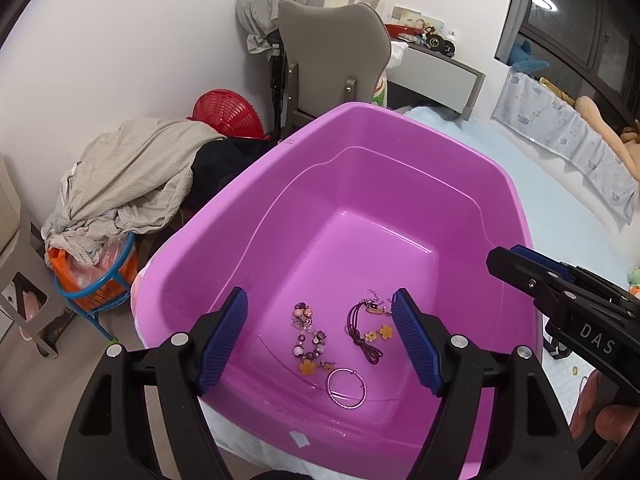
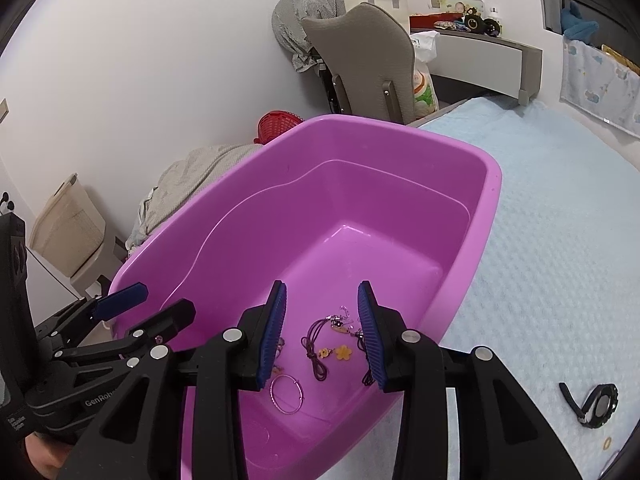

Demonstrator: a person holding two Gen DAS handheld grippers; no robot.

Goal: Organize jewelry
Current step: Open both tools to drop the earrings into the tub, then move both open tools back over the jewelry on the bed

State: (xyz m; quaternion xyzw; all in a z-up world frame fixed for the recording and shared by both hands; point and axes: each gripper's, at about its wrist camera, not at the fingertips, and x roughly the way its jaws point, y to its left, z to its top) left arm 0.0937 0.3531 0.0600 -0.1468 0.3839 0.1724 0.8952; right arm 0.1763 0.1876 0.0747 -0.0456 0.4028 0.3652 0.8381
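Observation:
A purple plastic tub [image 1: 400,128] [image 2: 460,160] stands on a light blue bed cover. On its floor lie a beaded bracelet [image 1: 308,338], a dark cord necklace with orange flowers [image 1: 370,332] [image 2: 328,346] and a thin silver hoop [image 1: 346,392] [image 2: 286,394]. My left gripper [image 1: 320,300] [image 2: 150,306] hangs open over the near end of the tub, with nothing between its blue pads. My right gripper [image 2: 322,292] [image 1: 516,258] is also open above the cord necklace, holding nothing. The bracelet is mostly hidden behind a finger in the right wrist view.
A black wristwatch [image 2: 592,400] and a small ring [image 2: 607,444] lie on the bed cover [image 2: 560,240] right of the tub. Left of the tub are a laundry pile [image 1: 128,176], a red basket [image 1: 228,114] and a grey chair [image 1: 336,56].

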